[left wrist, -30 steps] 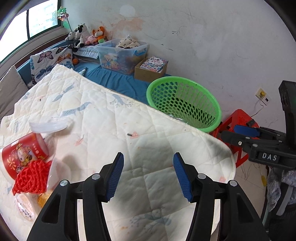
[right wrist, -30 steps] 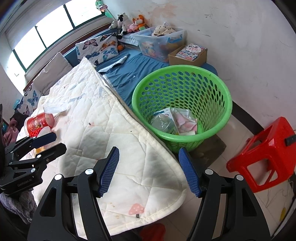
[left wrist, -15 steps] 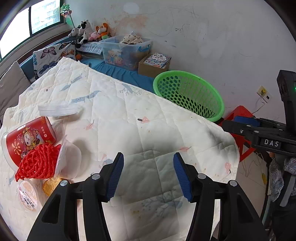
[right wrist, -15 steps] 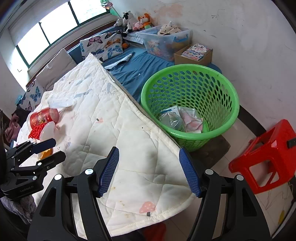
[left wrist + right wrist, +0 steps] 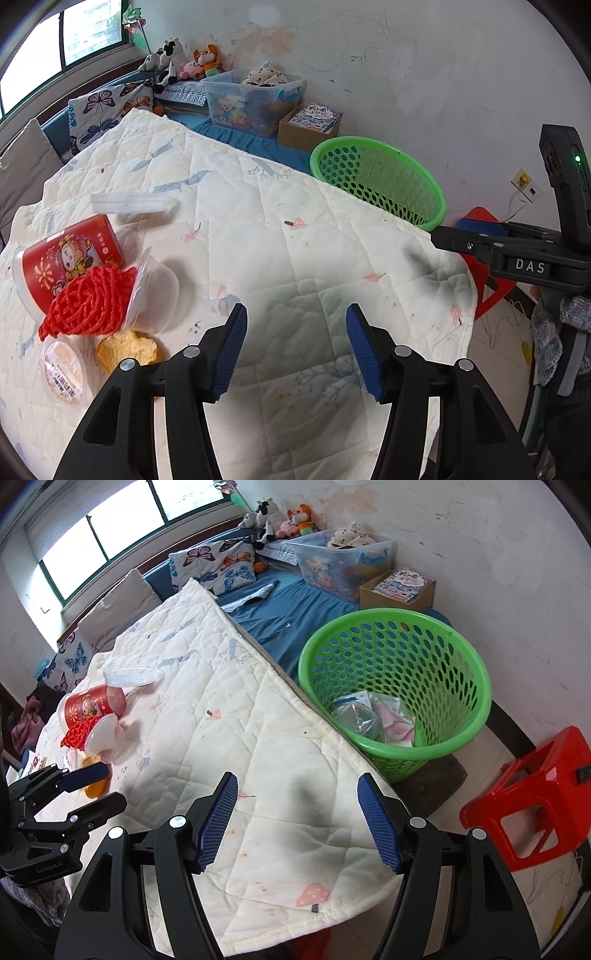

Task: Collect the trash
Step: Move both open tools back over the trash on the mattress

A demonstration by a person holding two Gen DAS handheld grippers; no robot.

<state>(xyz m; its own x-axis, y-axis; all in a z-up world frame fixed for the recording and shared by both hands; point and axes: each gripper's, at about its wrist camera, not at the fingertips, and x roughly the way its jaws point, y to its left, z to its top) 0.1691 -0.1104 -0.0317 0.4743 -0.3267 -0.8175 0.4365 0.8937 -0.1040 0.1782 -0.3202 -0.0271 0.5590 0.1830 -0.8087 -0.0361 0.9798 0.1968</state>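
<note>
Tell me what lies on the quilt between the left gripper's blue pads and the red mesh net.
Only bare quilted cover separates the left gripper from the red mesh net; an orange crumpled scrap sits just below that line, per the left wrist view.

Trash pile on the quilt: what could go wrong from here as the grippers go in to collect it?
The red net, clear plastic cup and red cup overlap, so grabbing one may drag or scatter the others. The flat clear lid lies flush on the soft quilt and may slip from the pads. The green basket sits past the quilt's edge; a short drop could miss it.
</note>
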